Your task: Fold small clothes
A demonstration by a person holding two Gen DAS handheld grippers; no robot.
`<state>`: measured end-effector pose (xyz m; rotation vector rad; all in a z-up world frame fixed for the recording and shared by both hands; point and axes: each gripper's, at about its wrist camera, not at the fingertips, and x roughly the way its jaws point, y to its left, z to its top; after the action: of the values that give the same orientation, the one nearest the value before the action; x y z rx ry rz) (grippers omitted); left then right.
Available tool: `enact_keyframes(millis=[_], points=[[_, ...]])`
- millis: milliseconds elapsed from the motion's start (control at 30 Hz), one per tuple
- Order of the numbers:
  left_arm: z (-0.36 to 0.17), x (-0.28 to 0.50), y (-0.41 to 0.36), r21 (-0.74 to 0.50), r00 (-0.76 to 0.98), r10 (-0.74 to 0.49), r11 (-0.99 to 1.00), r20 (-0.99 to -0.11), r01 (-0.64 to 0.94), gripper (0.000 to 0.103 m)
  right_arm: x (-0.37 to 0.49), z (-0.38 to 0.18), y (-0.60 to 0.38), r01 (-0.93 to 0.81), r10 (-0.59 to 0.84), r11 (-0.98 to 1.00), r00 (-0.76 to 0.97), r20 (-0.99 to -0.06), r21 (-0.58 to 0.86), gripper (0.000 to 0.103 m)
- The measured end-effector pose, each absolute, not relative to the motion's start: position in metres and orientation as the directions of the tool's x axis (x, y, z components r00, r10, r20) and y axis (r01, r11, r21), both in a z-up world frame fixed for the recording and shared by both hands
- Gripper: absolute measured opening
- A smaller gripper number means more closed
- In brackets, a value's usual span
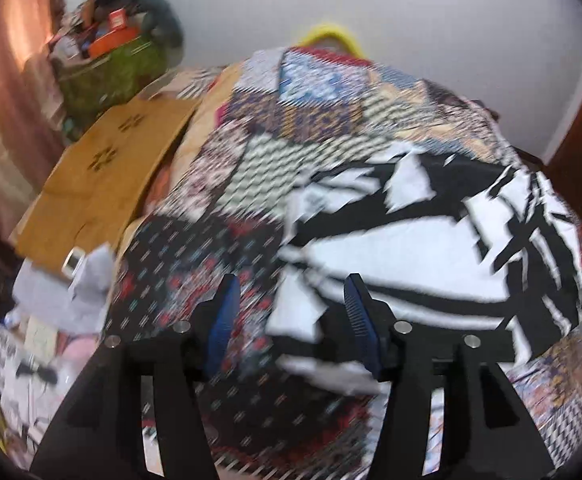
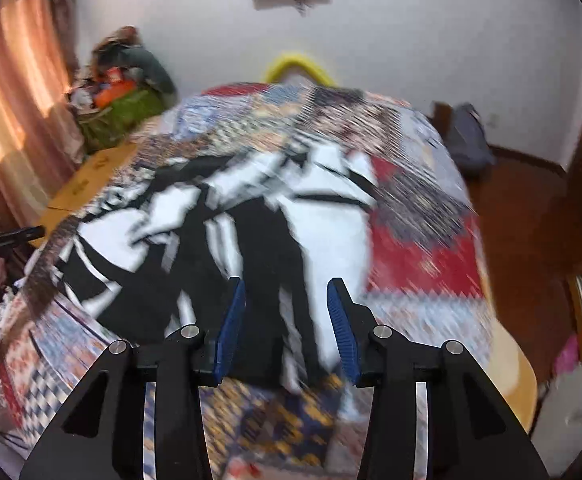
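Both the left gripper (image 1: pixel 291 320) and right gripper (image 2: pixel 285 328) hang above the black-and-white patterned cloth garment (image 1: pixel 411 248), fingers apart, nothing held (fold may slip open).

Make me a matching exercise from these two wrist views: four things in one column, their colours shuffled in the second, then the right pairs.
Things:
1. garment lying on the bed
2. gripper pads
3. curved object behind the bed
4. basket of clutter by the curtain

Colours:
A. yellow
B. green
C. black and white
D. blue

Pairs: 1-C, 2-D, 3-A, 4-B
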<state>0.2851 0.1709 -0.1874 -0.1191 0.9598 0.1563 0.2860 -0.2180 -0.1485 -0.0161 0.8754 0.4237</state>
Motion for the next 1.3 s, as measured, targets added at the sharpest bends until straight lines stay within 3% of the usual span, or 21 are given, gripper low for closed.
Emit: enact_keyframes(millis=[167, 367, 533, 667, 767, 933, 1000, 1067, 1233, 1300], points=[[-0.190, 0.339, 0.164, -0.033, 0.556, 0.055, 0.989, -0.829, -0.147, 0.055, 0.311, -0.153, -0.163, -0.468, 0.419, 0.869, 0.525, -0.741, 0.159, 0.039], [-0.236, 0.411, 0.193, -0.052, 0.457, 0.048, 0.978, -0.888, -0.203, 0.055, 0.344, -0.188, -0.109, -0.537, 0.436, 0.827, 0.425, -0.793, 0.167, 0.039], [-0.281, 0.452, 0.228, 0.058, 0.350, 0.166, 0.952, -0.922, -0.299, 0.055, 0.357, -0.212, -0.090, -0.553, 0.458, 0.809, 0.377, -0.805, 0.201, 0.039], [-0.292, 0.454, 0.267, 0.089, 0.307, 0.238, 0.899, -0.921, -0.428, 0.055, 0.358, -0.220, -0.092, -0.557, 0.461, 0.804, 0.367, -0.808, 0.207, 0.039], [-0.285, 0.441, 0.274, 0.079, 0.318, 0.234, 0.898, -0.919, -0.433, 0.055, 0.360, -0.218, -0.099, -0.522, 0.482, 0.814, 0.364, -0.797, 0.254, 0.039], [-0.239, 0.400, 0.232, -0.051, 0.452, 0.092, 0.954, -0.887, -0.294, 0.055, 0.354, -0.194, -0.091, -0.532, 0.512, 0.805, 0.397, -0.762, 0.263, 0.042], [-0.226, 0.387, 0.206, -0.076, 0.481, 0.040, 0.973, -0.876, -0.219, 0.057, 0.348, -0.189, -0.081, -0.558, 0.500, 0.799, 0.406, -0.765, 0.226, 0.054], [-0.221, 0.375, 0.175, -0.098, 0.492, -0.018, 0.986, -0.871, -0.137, 0.065, 0.340, -0.194, -0.069, -0.587, 0.486, 0.786, 0.394, -0.780, 0.193, 0.057], [-0.240, 0.351, 0.117, -0.070, 0.433, -0.061, 0.998, -0.899, -0.005, 0.068, 0.331, -0.230, -0.060, -0.605, 0.416, 0.777, 0.285, -0.864, 0.175, 0.057], [-0.258, 0.343, 0.105, -0.037, 0.382, -0.038, 0.999, -0.923, 0.010, 0.068, 0.322, -0.230, -0.071, -0.599, 0.424, 0.780, 0.298, -0.855, 0.178, 0.065]])
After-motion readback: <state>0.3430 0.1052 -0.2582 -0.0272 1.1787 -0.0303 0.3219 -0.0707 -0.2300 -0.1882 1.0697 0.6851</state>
